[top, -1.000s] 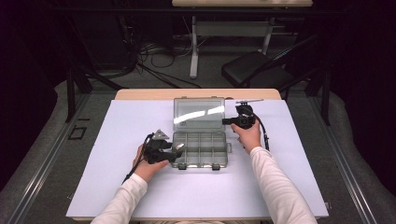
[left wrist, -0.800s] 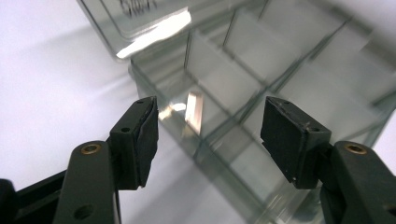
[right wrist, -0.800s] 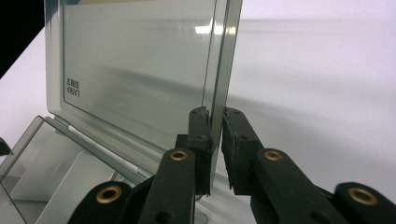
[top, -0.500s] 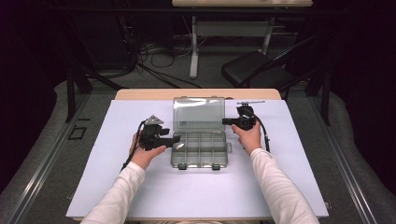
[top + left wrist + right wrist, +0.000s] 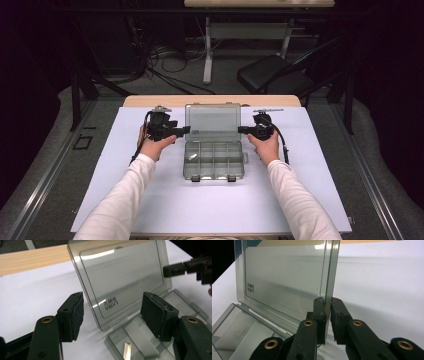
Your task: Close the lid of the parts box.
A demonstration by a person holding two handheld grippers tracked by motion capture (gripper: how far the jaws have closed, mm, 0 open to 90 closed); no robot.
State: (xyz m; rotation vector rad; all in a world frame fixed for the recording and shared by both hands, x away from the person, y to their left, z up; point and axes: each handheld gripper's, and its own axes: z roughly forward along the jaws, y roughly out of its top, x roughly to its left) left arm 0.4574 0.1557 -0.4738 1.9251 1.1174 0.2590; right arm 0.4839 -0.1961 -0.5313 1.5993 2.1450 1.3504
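A clear plastic compartment box (image 5: 213, 161) lies mid-table with its lid (image 5: 212, 121) standing upright. My right gripper (image 5: 241, 130) is shut on the lid's right edge; in the right gripper view the gripper (image 5: 328, 307) pinches the lid (image 5: 287, 282) from both sides. My left gripper (image 5: 186, 130) is at the lid's left edge. It (image 5: 113, 307) stands open, with the lid's lower left corner (image 5: 120, 282) in front of the gap and untouched. A small metal piece (image 5: 127, 350) lies in a left compartment (image 5: 192, 157). The right gripper (image 5: 186, 267) shows far off.
The box rests on a white mat (image 5: 150, 200) over the table, with a wooden strip (image 5: 150, 101) along the far edge. Beyond the table are a dark chair (image 5: 272, 75), another table's legs and floor cables (image 5: 165, 60). A person's sleeved arms reach in from below.
My left gripper moved away from the box's front left, up and forward to the lid's left edge. The right gripper stayed shut on the upright lid.
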